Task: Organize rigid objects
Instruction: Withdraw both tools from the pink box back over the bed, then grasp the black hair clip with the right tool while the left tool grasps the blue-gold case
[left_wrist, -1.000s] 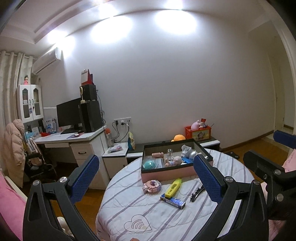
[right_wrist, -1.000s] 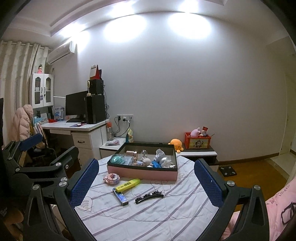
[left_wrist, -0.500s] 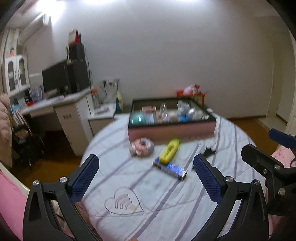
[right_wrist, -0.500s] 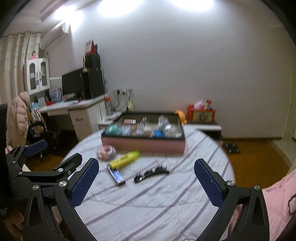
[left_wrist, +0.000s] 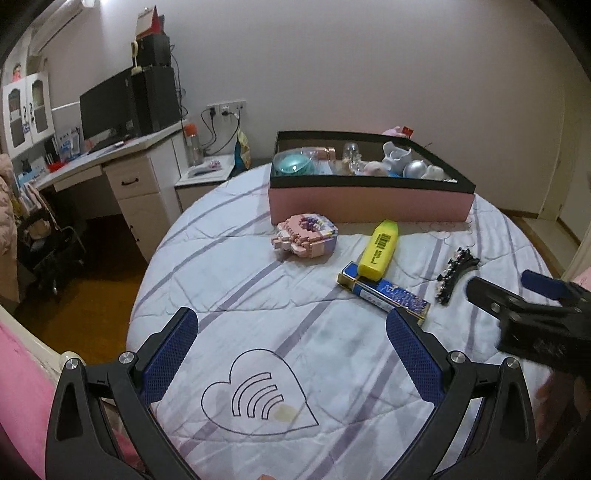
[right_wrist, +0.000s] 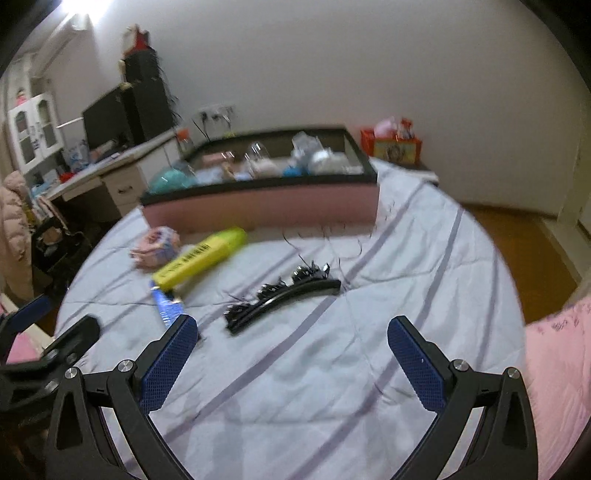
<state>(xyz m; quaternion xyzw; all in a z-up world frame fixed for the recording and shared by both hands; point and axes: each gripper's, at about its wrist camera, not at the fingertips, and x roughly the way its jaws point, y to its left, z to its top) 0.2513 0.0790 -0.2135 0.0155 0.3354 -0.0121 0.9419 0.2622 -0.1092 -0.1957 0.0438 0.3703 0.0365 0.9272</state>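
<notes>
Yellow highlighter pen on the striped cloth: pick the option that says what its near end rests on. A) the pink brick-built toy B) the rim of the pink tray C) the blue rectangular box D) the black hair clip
C: in the left wrist view the yellow highlighter pen lies with its near end overlapping the blue rectangular box, apart from the black hair clip, the pink brick-built toy and the pink tray.

We saw a round table (left_wrist: 229, 295) with a striped cloth. On it sat a pink box (left_wrist: 369, 201). Near the box lay a block toy (left_wrist: 306, 240), a yellow marker (left_wrist: 380, 247), a blue pack (left_wrist: 384, 293) and a black hair clip (left_wrist: 454, 273).
</notes>
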